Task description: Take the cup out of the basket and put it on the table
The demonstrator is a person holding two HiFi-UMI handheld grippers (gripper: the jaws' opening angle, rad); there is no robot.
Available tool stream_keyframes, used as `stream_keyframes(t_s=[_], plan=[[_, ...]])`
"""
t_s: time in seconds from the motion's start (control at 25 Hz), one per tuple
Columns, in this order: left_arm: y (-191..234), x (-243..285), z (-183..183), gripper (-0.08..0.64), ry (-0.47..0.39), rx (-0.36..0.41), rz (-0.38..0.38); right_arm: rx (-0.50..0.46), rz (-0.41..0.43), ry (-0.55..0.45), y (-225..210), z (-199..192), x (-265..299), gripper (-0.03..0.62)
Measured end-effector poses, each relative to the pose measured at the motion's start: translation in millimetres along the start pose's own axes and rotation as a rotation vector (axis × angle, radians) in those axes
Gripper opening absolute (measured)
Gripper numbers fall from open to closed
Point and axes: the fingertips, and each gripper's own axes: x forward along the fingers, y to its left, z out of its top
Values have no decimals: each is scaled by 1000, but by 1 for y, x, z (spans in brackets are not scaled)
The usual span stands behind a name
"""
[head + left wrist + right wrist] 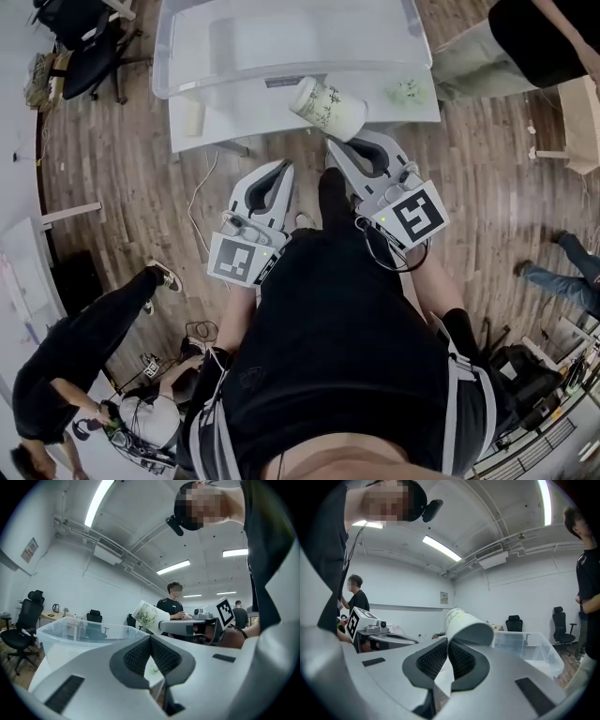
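Left tongs: left gripper [150, 645] pressed together on nothing, low at 7 o'clock of the cup, idle.
Right tongs: right gripper [447, 645] pinching the rim wall of the white paper cup with green plant print [465, 623] — apparently one pad inside the mouth, one outside.
Cup position: out of the clear plastic basket [225, 84], in the air just past the right jaw tips at 11 o'clock, seemingly above the near strip of the white table [244, 117].
Long axis: tipped almost flat, base toward 10 o'clock, mouth back toward 4 o'clock — probably needs righting before set-down.
Nearer arm: right, the one gripping.
Edges and room: table's front edge about under the cup; basket wall close at 12 o'clock; bare top toward 1 o'clock, with a small crumpled green object [408, 91] there.
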Motion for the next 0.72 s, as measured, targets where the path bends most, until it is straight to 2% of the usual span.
stream_keyframes(t_s=[0.32, 0.72], plan=[[-34, -47, -2, 18, -1, 1, -38, 11, -11, -5, 56, -3, -37, 25], [-56, -47, 1, 18, -6, 15, -26, 18, 11, -23, 67, -4, -61, 25]])
